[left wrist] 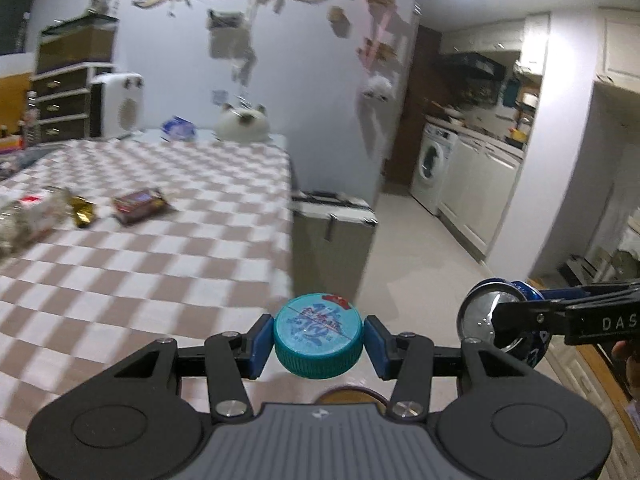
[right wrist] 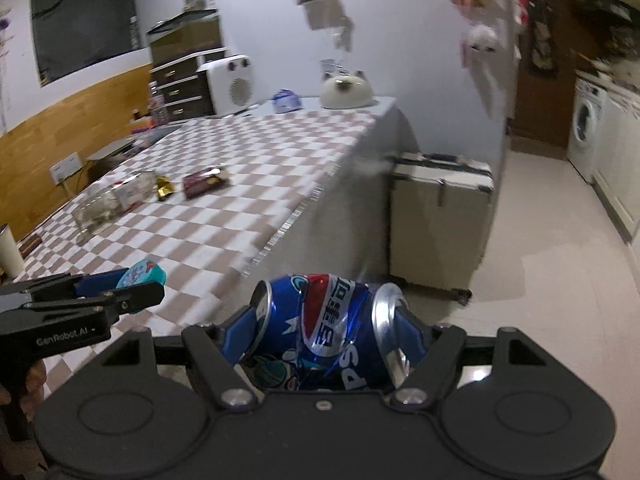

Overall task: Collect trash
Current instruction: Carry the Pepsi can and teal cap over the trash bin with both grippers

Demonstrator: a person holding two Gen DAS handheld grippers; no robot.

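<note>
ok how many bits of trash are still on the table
3: a clear bottle lying at the left, a gold wrapper beside it, then a dark red packet. More may lie out of view.

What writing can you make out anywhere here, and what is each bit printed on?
"GenRobot.AI": side of the left gripper.
"DAS", cut off by the picture's edge: side of the right gripper.
"PS" and Chinese characters beside the round logo: crushed blue soda can.
Print on the teal bottle cap: too blurred to read.
Wrappers on the checkered tablecloth: too blurred.
</note>
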